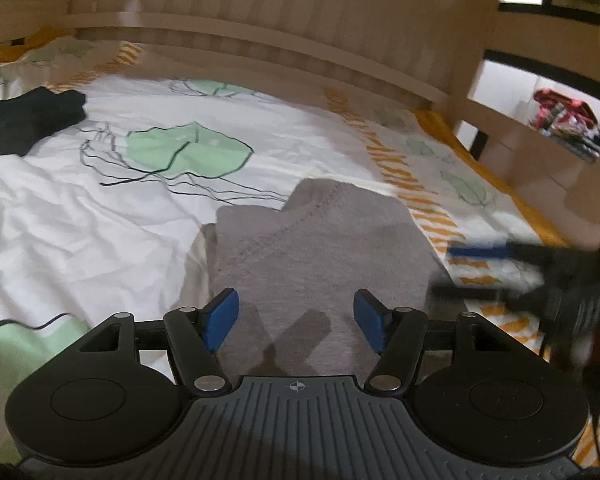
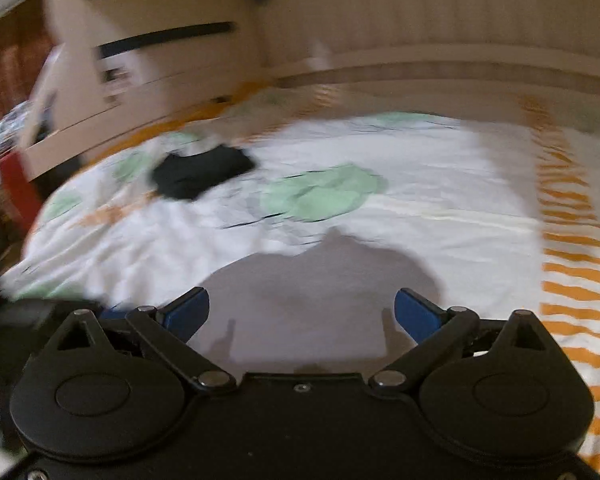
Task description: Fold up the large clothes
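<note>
A grey garment [image 1: 312, 248] lies folded into a compact stack on the white bedsheet [image 1: 100, 220]. My left gripper [image 1: 294, 308] hovers over its near edge, jaws open, blue pads apart with only cloth below them. My right gripper [image 1: 472, 272] shows blurred at the garment's right side, also open. In the right wrist view the grey garment [image 2: 320, 300] spreads beneath my right gripper [image 2: 302, 308], whose fingers stand wide apart and hold nothing. A black garment [image 1: 24, 120] lies crumpled at the far left of the bed, also seen as the black garment [image 2: 204, 174] in the right wrist view.
The sheet carries green leaf prints and an orange striped band [image 1: 404, 176] along the right side. A pale wooden headboard [image 1: 260, 40] closes the far end. A shelf with colourful items [image 1: 564, 120] stands beyond the bed's right edge.
</note>
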`<state>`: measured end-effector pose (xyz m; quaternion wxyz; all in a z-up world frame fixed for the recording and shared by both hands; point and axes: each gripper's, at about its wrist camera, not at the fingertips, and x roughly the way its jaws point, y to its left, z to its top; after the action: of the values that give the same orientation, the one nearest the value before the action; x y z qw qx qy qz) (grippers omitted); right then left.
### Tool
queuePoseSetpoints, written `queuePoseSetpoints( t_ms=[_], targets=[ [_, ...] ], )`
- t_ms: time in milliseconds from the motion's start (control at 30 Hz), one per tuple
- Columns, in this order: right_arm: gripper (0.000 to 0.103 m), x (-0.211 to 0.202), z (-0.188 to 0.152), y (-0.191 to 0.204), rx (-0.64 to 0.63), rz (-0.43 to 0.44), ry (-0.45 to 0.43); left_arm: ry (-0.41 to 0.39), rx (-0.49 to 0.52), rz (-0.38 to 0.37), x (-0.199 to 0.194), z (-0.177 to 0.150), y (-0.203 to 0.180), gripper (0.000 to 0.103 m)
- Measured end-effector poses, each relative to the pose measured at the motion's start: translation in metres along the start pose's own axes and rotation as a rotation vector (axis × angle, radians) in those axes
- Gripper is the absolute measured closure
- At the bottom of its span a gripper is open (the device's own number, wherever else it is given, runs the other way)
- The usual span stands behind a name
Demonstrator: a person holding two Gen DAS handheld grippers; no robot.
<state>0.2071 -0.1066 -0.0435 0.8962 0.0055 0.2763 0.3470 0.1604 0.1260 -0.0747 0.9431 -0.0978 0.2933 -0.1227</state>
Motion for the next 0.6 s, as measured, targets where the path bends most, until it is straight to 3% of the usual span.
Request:
queuePoseSetpoints(
  t_ms=[67,133,367,600],
  targets=[
    [0.004,0.014,-0.015,0.006,-0.020,0.017,0.095,-0.002,-0.013,0.014,-0.001,0.000,0.003,0.038],
    [0.002,0.024,-0.025,0.006,-0.019,0.012,0.121,0.008,-0.034,0.023,0.000,0.001,0.008,0.037],
    [0.002,-0.006,-0.015,-0.022,0.184,0.062,0.008,0.060,-0.161,-0.004,-0.005,0.002,0.030,0.030],
    [0.001,-0.012,-0.032,-0.081,0.488,0.094,-0.007,0.248,-0.322,-0.008,0.019,-0.008,0.055,0.028]
  ],
)
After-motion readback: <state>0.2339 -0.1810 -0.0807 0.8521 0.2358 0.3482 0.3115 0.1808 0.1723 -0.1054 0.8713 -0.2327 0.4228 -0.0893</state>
